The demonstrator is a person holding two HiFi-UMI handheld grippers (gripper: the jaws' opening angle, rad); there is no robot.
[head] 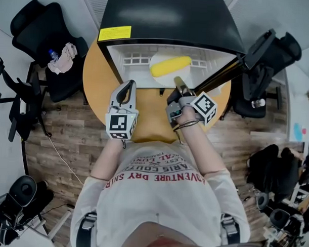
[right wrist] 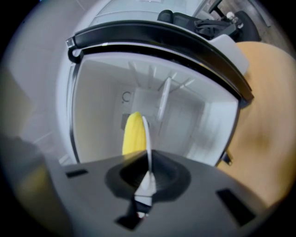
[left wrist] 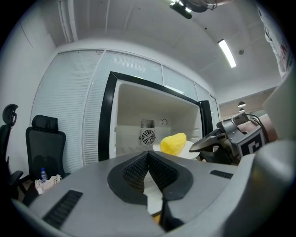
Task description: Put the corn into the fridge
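Note:
The yellow corn [head: 170,66] lies on a white plate [head: 159,60] inside the open black mini fridge [head: 163,17]. My right gripper [head: 178,84] reaches into the fridge mouth, rolled on its side. It is shut on the plate's thin rim [right wrist: 147,139], with the corn [right wrist: 133,134] just beyond its tips [right wrist: 149,157]. My left gripper [head: 127,90] hovers over the table in front of the fridge's left side. It is shut and holds nothing. From the left gripper [left wrist: 148,155] I see the corn [left wrist: 172,142] deep in the fridge and the right gripper [left wrist: 203,144] beside it.
The fridge stands on a round wooden table [head: 98,73], its door [head: 224,72] swung open to the right. A black chair [head: 46,30] with a cloth and a bottle stands at the left, another chair [head: 262,73] at the right. Wire shelving shows inside the fridge.

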